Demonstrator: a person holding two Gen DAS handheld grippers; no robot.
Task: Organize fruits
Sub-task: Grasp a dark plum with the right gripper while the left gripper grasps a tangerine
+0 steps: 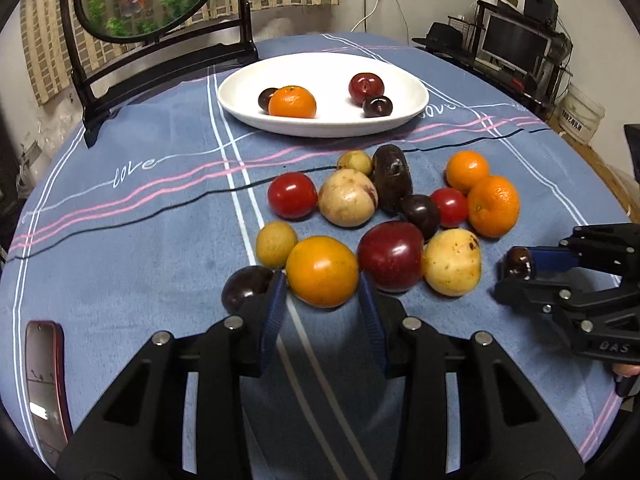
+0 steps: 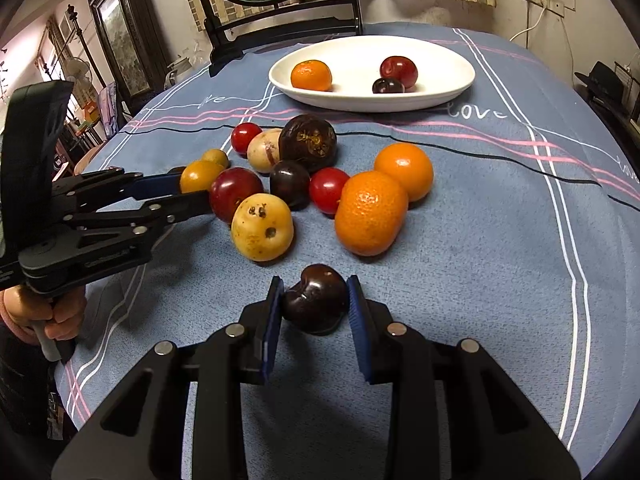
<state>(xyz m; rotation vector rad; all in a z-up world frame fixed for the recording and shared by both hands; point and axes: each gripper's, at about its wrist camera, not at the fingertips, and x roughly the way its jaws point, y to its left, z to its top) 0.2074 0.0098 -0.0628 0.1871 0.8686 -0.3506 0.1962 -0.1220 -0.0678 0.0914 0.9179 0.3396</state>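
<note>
A: Item one, right gripper [image 2: 315, 298]?

B: My pads bracket a dark plum [image 2: 316, 304] on the blue tablecloth [image 2: 500, 260]; both touch or nearly touch its sides, so I judge it gripped for lifting. Skin near-black, glossy, cleft facing me.

A: Item two, left gripper [image 1: 322, 294]?

B: Fingers apart around an orange-yellow fruit [image 1: 322, 271], not squeezing; smooth and shiny. A smaller dark plum [image 1: 247, 286] sits just outside my left finger.

A: Destination?

B: White plate [image 1: 400, 120], well ahead of my fingertips, already holding four fruits; presumably the pile follows.

Right gripper [image 2: 315, 294] jaws around dark plum [image 2: 316, 298], blue tablecloth [image 2: 480, 260]
</note>
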